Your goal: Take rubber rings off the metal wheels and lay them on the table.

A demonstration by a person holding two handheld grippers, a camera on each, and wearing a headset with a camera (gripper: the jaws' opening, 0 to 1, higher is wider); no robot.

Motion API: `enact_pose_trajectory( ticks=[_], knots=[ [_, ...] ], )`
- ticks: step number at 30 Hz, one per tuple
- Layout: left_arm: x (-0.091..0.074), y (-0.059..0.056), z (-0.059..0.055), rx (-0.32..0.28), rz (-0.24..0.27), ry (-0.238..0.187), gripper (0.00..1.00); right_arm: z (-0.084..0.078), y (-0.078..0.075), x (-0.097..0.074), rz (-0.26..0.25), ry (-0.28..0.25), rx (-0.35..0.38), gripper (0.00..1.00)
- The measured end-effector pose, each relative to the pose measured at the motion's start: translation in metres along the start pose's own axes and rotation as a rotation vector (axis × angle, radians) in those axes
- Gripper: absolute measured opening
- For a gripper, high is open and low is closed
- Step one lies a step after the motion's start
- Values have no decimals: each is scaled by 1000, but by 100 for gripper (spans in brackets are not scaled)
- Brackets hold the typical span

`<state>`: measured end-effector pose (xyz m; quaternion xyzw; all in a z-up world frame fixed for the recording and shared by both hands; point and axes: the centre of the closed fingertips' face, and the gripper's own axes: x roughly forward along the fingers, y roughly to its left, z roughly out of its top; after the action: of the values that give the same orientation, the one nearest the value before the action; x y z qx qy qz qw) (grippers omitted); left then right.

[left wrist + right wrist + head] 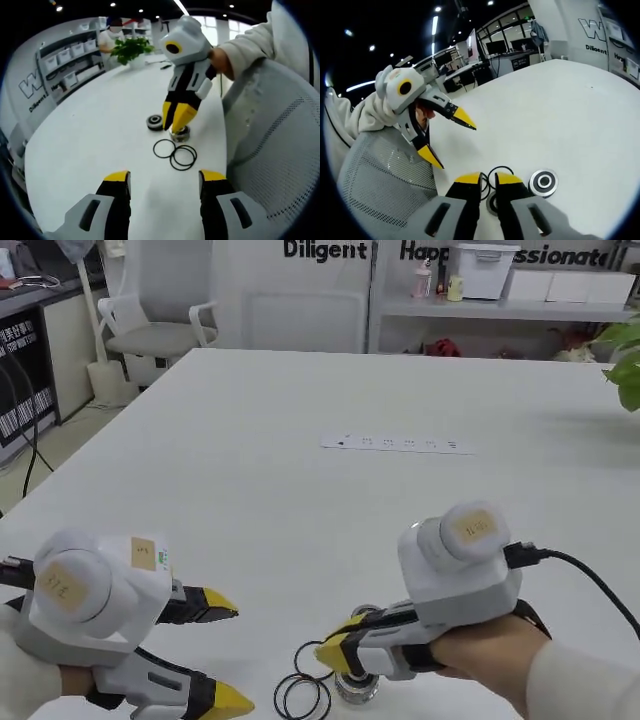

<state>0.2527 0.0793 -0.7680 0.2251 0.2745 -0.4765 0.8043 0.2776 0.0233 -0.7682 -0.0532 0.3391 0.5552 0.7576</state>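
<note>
Right tool point(487, 179): jaws nearly together, tips down on a metal wheel point(179, 133); whether they pinch its ring I cannot tell. Left tool point(165, 176): released, apart, pointing toward that wheel. Rubber rings point(174, 150): flat on the worktop point(300, 440), between wheel and left tool. Right is nearer.

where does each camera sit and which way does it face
Head view: on the headset, looking down the table; left gripper, right gripper and a hand show.
Left gripper view: on the left gripper, facing the right gripper, rings and wheels; own jaws open.
Right gripper view: on the right gripper, facing the left gripper; own jaws over a wheel.
Both gripper views share the rings.
</note>
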Motion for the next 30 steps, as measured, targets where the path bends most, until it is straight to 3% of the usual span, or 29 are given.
enact_pose_trajectory(
  ticks=[18,30],
  knots=[
    [1,-2,-1,-2,-6,7,55,23,-26,-28,-51,-116,79,8],
    [1,-1,-2,-7,-7,8,55,30,-46,-43,-93,-173,127,10]
  ],
)
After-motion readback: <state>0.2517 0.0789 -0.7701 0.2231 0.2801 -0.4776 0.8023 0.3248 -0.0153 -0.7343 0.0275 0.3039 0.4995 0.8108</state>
